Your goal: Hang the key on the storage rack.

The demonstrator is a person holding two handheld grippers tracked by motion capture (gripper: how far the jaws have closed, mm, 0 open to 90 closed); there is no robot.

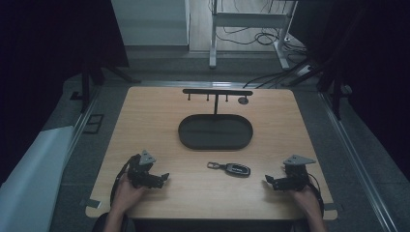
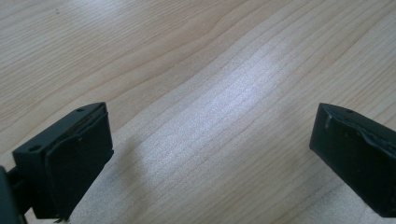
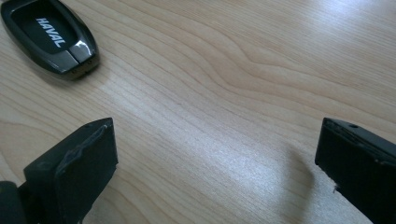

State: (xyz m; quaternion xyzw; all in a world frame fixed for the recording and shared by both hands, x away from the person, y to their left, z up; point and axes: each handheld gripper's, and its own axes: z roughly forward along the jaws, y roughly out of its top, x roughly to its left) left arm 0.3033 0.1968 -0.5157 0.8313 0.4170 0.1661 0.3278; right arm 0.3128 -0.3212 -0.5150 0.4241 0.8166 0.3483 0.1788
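Observation:
A dark car key fob (image 1: pixel 233 168) with a metal ring lies on the wooden table (image 1: pixel 159 130), in front of a black oval tray (image 1: pixel 215 132). In the right gripper view the key fob (image 3: pixel 50 35) shows at the top left, lettered HAVAL. My left gripper (image 1: pixel 166 177) rests near the front left of the table, open, with bare wood between its jaws; the same gripper (image 2: pixel 210 154) stands wide in its own view. My right gripper (image 1: pixel 267 181) sits at the front right, open and empty, a short way right of the fob; seen from its own camera, this gripper (image 3: pixel 217 163) has bare wood between its jaws.
Behind the tray stands a black rack (image 1: pixel 217 92) with a crossbar and small hooks; a round disc (image 1: pixel 243 100) hangs at its right end. Beyond the table are a white desk frame (image 1: pixel 249 21) and cables on the floor.

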